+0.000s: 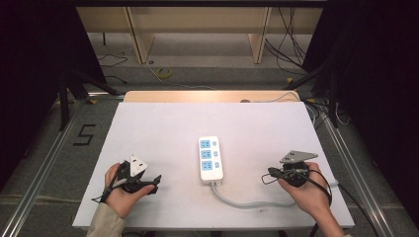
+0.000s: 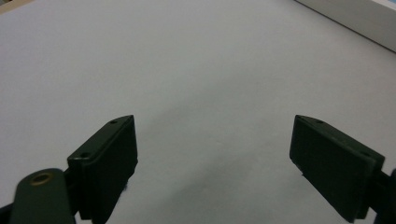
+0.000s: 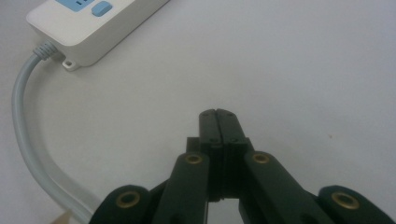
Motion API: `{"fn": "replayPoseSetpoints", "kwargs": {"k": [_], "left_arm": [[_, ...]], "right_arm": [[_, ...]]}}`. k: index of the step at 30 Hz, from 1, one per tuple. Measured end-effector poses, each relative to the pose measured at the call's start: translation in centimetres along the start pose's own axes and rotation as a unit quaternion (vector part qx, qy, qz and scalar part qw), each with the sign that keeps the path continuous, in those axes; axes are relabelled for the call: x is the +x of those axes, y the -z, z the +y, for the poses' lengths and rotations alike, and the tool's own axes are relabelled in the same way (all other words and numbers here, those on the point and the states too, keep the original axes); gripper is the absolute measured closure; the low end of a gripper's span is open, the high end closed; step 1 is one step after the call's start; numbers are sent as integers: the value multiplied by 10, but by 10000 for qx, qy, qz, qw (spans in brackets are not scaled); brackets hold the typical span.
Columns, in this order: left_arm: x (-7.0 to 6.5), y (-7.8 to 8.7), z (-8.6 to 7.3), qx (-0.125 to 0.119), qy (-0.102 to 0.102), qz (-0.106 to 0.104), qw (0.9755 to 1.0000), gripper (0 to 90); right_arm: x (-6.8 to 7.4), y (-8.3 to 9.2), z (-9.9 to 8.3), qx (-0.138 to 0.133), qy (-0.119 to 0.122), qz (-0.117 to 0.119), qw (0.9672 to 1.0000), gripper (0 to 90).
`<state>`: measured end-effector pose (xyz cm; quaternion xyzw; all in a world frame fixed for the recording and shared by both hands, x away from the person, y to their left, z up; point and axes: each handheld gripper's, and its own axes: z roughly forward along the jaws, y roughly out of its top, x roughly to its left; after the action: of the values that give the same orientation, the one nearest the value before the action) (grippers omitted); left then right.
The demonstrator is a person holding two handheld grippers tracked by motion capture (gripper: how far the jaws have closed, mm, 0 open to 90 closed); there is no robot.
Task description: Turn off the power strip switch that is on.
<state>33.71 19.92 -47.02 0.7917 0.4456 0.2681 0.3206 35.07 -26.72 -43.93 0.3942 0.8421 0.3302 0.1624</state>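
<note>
A white power strip (image 1: 210,158) with blue socket faces lies at the middle of the white table (image 1: 163,123), long side running away from me. Its grey cable (image 1: 247,202) curves off toward the right. My left gripper (image 1: 148,180) rests on the table left of the strip, held in a hand. In the left gripper view my left gripper (image 2: 215,149) stands wide open over bare table, with nothing between the jaws. My right gripper (image 1: 271,173) sits right of the strip and points at it. Up close, my right gripper (image 3: 218,114) is shut and empty, with the strip (image 3: 93,23) and cable (image 3: 25,135) ahead to its left.
The table's far edge meets a wooden board (image 1: 207,96). Beyond it are the floor, loose cables (image 1: 291,44) and wooden furniture legs (image 1: 141,39). Metal rails (image 1: 49,153) flank the table on both sides. A white edge (image 2: 345,18) crosses the far right of the left gripper view.
</note>
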Motion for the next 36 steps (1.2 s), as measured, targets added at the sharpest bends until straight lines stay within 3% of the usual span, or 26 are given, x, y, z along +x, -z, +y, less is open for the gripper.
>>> {"fn": "replayPoseSetpoints", "kwargs": {"k": [36], "left_arm": [[-1,0,0,7,-52,-11,10000,149]], "right_arm": [[10,-20,34,124,280,60,9995,900]]}}
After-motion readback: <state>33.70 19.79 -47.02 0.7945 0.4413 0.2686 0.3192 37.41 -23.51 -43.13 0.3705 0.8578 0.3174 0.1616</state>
